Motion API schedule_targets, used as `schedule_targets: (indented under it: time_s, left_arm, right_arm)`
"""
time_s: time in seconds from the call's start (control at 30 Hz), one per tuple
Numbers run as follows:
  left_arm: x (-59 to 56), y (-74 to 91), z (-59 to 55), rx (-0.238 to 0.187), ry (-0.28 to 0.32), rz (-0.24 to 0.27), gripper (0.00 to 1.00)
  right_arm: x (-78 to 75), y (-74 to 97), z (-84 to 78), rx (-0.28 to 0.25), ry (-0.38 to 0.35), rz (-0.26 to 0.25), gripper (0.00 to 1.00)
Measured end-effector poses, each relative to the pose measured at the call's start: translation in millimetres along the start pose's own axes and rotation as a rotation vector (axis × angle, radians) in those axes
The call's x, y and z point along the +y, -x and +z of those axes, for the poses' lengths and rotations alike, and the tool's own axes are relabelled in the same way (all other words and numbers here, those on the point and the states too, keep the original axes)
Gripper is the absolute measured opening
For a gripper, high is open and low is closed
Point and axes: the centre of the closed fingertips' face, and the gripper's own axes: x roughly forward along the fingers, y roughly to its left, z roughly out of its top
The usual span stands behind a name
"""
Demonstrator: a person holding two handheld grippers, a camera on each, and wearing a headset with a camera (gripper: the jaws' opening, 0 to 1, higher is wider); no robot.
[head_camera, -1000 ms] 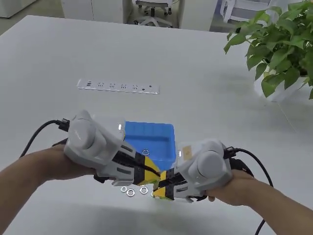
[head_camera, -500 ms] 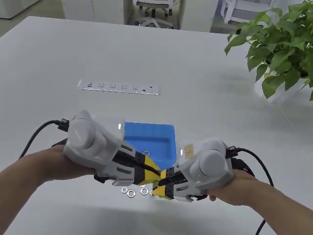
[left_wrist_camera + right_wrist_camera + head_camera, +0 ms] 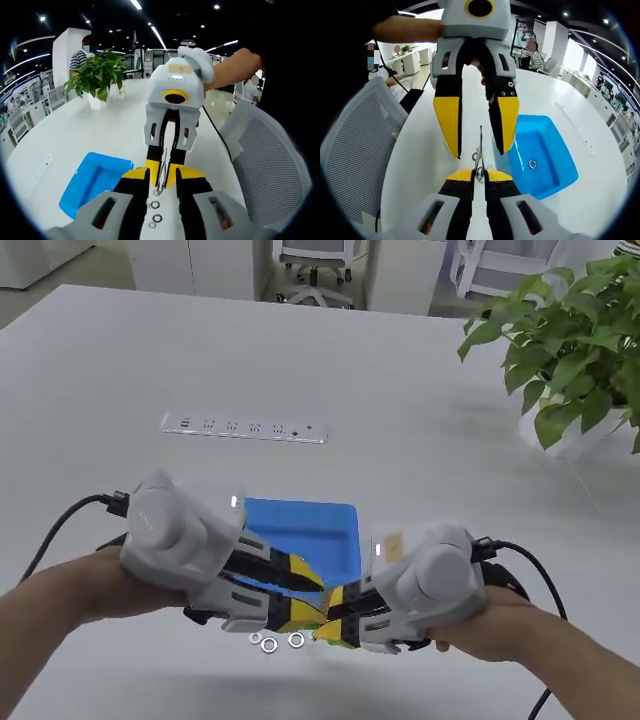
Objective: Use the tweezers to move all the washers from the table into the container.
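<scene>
The right gripper grips the tweezers, the left gripper gapes around them, seemingly without contact, and washers lie on the worktop just beside the container, one more inside.

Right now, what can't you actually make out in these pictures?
Tweezers tips: head view, covered by the right gripper and left gripper; too small in the gripper views to show whether they hold anything.
Washers on the table: head view, the grippers may cover more.
Container near side: head view, behind the grippers.
</scene>
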Motion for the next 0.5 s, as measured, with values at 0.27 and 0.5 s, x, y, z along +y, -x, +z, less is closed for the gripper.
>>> schedule_targets:
  time_s: [0.27,0.5]
  left_arm:
    - [3.4,10.3,-0.3,-0.038,0.047,0.042,0.38]
    - [3.3,18.7,-5.3,-0.042,0.08,0.077,0.47]
  right_arm:
    - [-3.7,10.6,6.4,0.002,0.014,0.0,0.08]
    - [-6.8,17.4,12.6,-0.006,0.02,0.0,0.08]
